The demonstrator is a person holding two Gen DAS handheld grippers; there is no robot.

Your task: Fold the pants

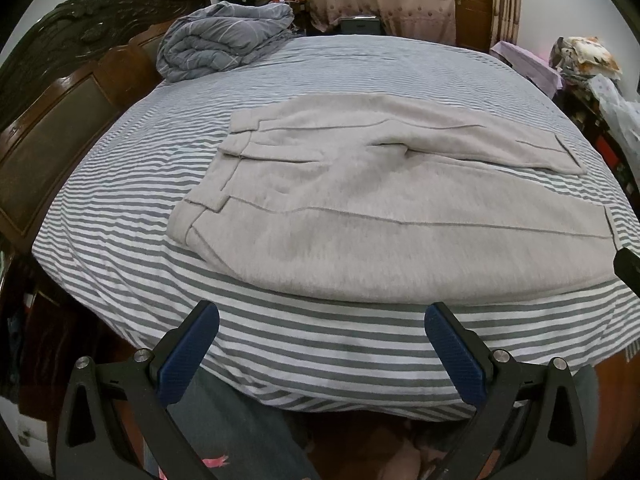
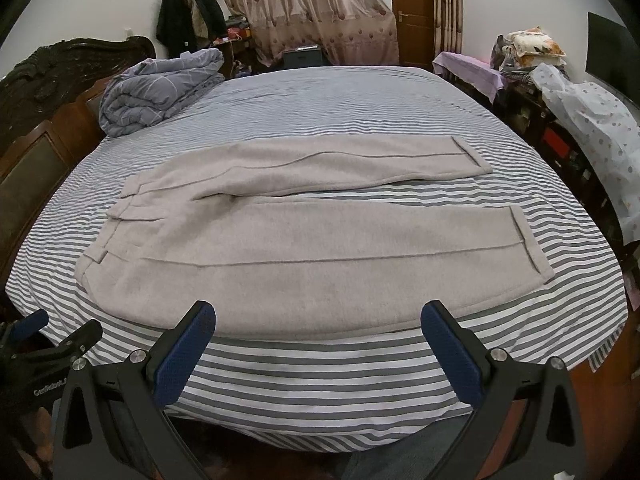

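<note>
Light grey pants (image 1: 360, 200) lie flat on the striped bed (image 1: 120, 240), waistband to the left, both legs stretched to the right and slightly apart. They also show in the right wrist view (image 2: 304, 248), with cuffed hems at the right. My left gripper (image 1: 322, 320) is open and empty, above the bed's near edge, just short of the pants' near side. My right gripper (image 2: 318, 318) is open and empty, likewise just short of the near leg. The left gripper's body shows at the lower left of the right wrist view (image 2: 48, 344).
A folded grey-blue duvet (image 2: 160, 88) lies at the bed's far left by the dark wooden headboard (image 2: 36, 120). Cluttered shelves and bags (image 2: 580, 120) stand to the right of the bed. Curtains (image 2: 304, 12) and a door are behind.
</note>
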